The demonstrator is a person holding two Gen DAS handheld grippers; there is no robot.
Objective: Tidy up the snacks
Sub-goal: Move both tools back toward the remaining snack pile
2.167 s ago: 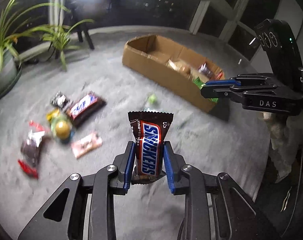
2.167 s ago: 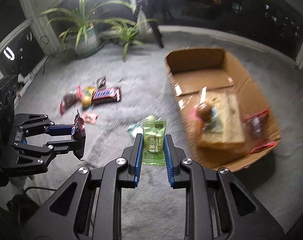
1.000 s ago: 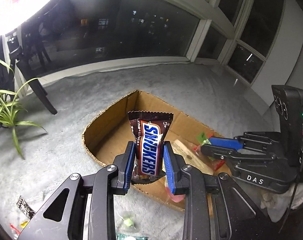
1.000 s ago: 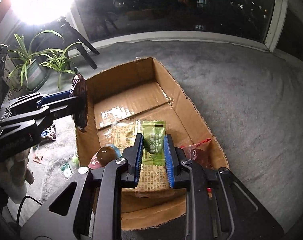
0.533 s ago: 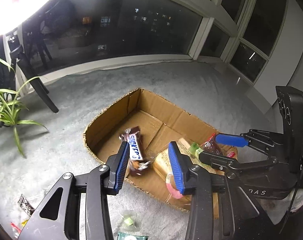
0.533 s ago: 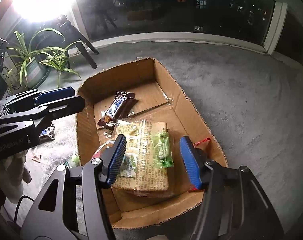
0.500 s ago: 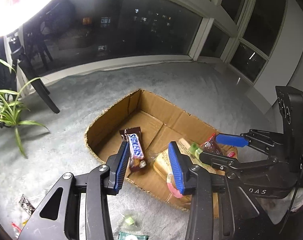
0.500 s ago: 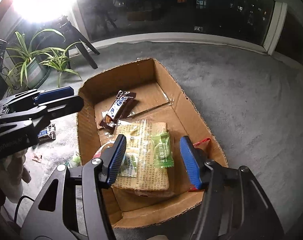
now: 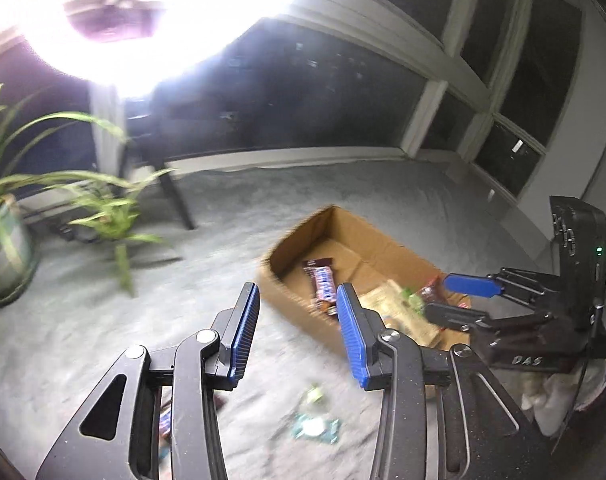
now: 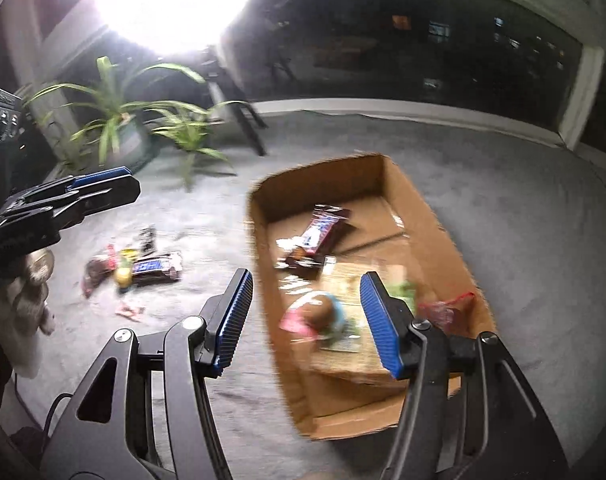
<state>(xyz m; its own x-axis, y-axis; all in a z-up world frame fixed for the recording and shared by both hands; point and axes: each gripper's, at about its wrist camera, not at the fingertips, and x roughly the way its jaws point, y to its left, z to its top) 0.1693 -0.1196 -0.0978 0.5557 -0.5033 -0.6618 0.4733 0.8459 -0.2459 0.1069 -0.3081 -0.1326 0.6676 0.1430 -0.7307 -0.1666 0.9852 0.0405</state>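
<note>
A cardboard box (image 10: pixel 423 208) lies on the grey carpet, also in the left wrist view (image 9: pixel 291 308). Inside it lie a Snickers bar (image 10: pixel 321 232) (image 9: pixel 322 280), a flat biscuit pack (image 10: pixel 351 276), a green candy (image 10: pixel 403 290), a red-wrapped snack (image 10: pixel 443 312) and a round chocolate (image 10: pixel 321 312). My left gripper (image 9: pixel 297 336) is open and empty, left of the box. My right gripper (image 10: pixel 307 320) is open and empty above the box's near left wall. Loose snacks (image 10: pixel 143 268) lie on the carpet left of the box.
Two small green candies (image 9: pixel 315 428) lie on the carpet under my left gripper. Potted plants (image 10: pixel 115 120) and a black stand leg (image 10: pixel 251 128) are at the back left. Dark windows line the back wall. A bright lamp (image 10: pixel 163 0) glares above.
Both grippers let go of their snacks into the box, then pulled back and swung left. The Snickers bar and green candy now lie in the box. Both views are blurred by motion.
</note>
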